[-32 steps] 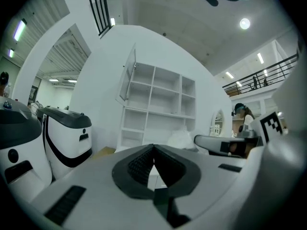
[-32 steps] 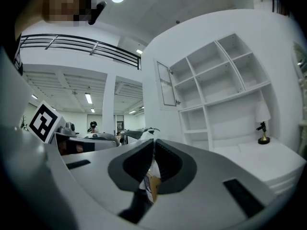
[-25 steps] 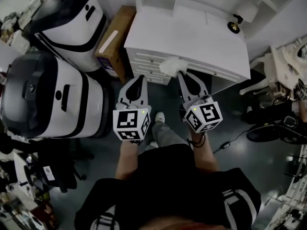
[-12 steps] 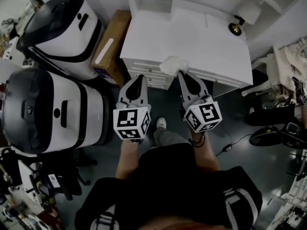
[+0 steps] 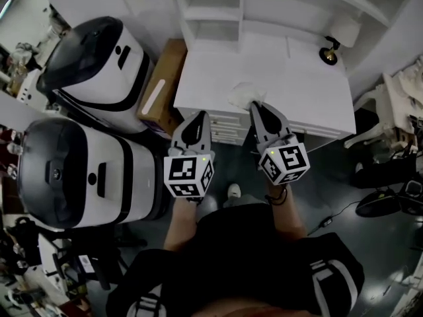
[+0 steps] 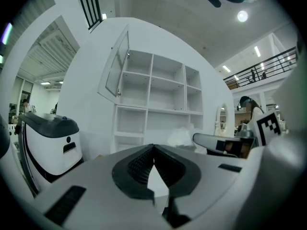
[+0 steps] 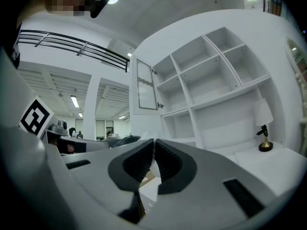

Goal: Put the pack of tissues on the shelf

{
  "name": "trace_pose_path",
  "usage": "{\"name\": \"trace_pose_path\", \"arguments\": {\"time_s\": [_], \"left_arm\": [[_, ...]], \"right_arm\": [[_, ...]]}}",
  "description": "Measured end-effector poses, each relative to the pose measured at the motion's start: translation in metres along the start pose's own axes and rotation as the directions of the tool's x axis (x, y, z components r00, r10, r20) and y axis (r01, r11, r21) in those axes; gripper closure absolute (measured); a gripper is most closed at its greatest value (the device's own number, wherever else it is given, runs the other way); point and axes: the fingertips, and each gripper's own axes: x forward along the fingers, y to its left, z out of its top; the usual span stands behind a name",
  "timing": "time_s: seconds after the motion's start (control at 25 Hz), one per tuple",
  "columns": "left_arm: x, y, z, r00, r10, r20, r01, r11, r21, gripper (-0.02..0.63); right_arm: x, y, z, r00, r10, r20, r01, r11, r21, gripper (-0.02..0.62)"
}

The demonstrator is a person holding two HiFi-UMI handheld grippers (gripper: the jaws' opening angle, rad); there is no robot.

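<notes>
White shelf (image 5: 215,8) unit stands at the back of the white tabletop (image 5: 310,78); the compartments in view look bare in both gripper views. Two bulky white-and-black machines (image 5: 86,170) and a cardboard box (image 5: 158,84) stand on the floor to the left. Right gripper (image 5: 257,106): jaws fully together, apparently pinching a thin edge of the pack of tissues (image 5: 243,94). The pack sits at the jaw tips over the front part of the tabletop, well short of the shelf. Left gripper (image 5: 199,115): jaws together, nothing in them, held beside the right one in front of the drawers. Small lamp (image 5: 326,53) at back right of tabletop. Judgement: pick done, carry in hand. Left to do: reach across the tabletop, set the pack in a compartment, release.
</notes>
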Motion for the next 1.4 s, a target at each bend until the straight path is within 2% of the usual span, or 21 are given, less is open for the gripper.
{"name": "trace_pose_path", "arguments": {"time_s": [0.16,0.44,0.64,0.84,1.12,1.4], "left_arm": [[0.011,-0.001,0.006,1.0,0.003,0.006,-0.003,1.0,0.02,0.595],[0.013,0.025,0.018,0.997,0.077,0.019,-0.078,0.996,0.036,0.595],[0.014,0.023,0.032,0.996,0.086,0.023,-0.088,0.99,0.107,0.595],[0.019,0.019,0.039,0.996,0.083,0.03,-0.086,0.99,0.114,0.595],[0.048,0.017,0.028,0.999,0.041,0.003,-0.041,0.995,0.094,0.595],[0.1,0.005,0.034,0.999,-0.05,0.011,0.049,0.997,0.063,0.595]], "right_arm": [[0.012,-0.014,0.003,1.0,0.007,0.012,-0.007,1.0,0.011,0.575],[0.035,-0.008,0.014,0.997,0.071,0.042,-0.072,0.997,0.009,0.575],[0.046,0.001,0.025,0.991,0.115,0.074,-0.117,0.993,0.023,0.575],[0.052,0.005,0.028,0.986,0.147,0.085,-0.149,0.988,0.027,0.574],[0.06,0.001,0.023,0.987,0.146,0.072,-0.147,0.989,0.001,0.574],[0.073,-0.037,0.026,0.996,0.07,0.051,-0.069,0.997,-0.02,0.574]]}}
